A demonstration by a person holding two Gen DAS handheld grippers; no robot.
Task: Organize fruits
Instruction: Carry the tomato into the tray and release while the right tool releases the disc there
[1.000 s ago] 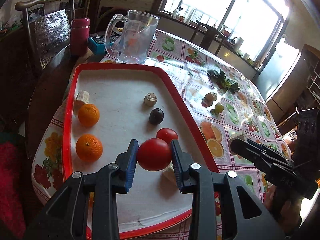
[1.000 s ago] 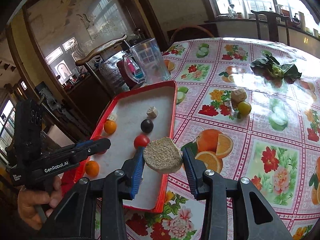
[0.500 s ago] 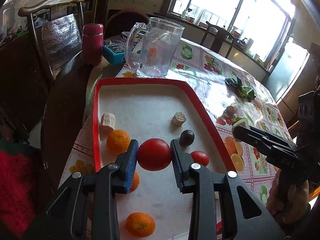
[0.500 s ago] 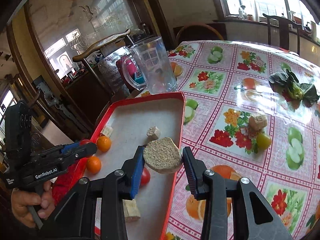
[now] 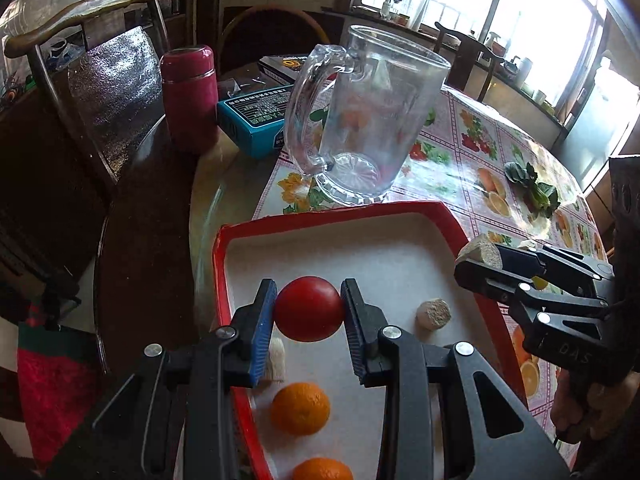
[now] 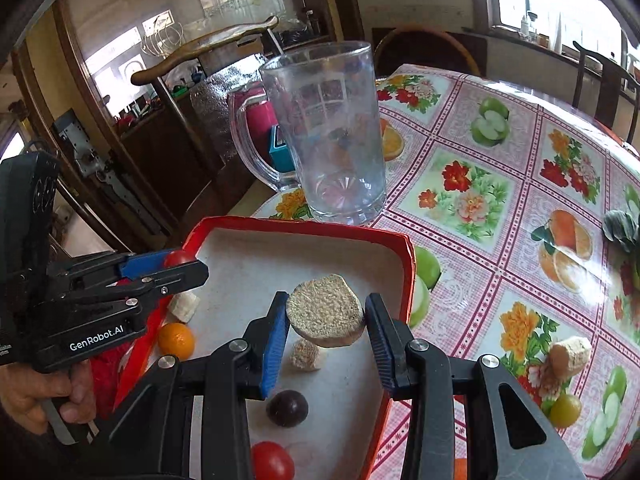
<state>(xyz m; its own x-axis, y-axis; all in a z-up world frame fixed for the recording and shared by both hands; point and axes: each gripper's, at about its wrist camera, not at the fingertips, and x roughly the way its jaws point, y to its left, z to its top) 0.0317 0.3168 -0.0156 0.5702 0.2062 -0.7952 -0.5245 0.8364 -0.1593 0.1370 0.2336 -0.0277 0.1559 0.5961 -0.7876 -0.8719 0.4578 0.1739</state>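
My left gripper (image 5: 308, 309) is shut on a red tomato (image 5: 309, 309), held above the far left part of the red-rimmed tray (image 5: 218, 256). My right gripper (image 6: 326, 318) is shut on a round tan slice (image 6: 325, 310) over the tray's (image 6: 408, 276) far end. On the tray lie two oranges (image 5: 300, 408), a small tan chunk (image 5: 433, 314), a white piece (image 5: 277, 360), a dark plum (image 6: 287, 408) and a small tomato (image 6: 272, 460). Each gripper shows in the other's view: the right gripper (image 5: 480, 258) and the left gripper (image 6: 180, 262).
A clear glass mug (image 5: 368, 120) stands just beyond the tray. A pink flask (image 5: 190, 96), a blue box (image 5: 256, 118) and a chair (image 5: 80, 64) are behind it. On the flowered tablecloth lie a tan chunk (image 6: 568, 356), a green fruit (image 6: 565, 410) and leafy greens (image 5: 532, 186).
Both grippers have carried their loads towards the tray's far end and the glass mug, which now looks much closer. Both grips are unchanged.
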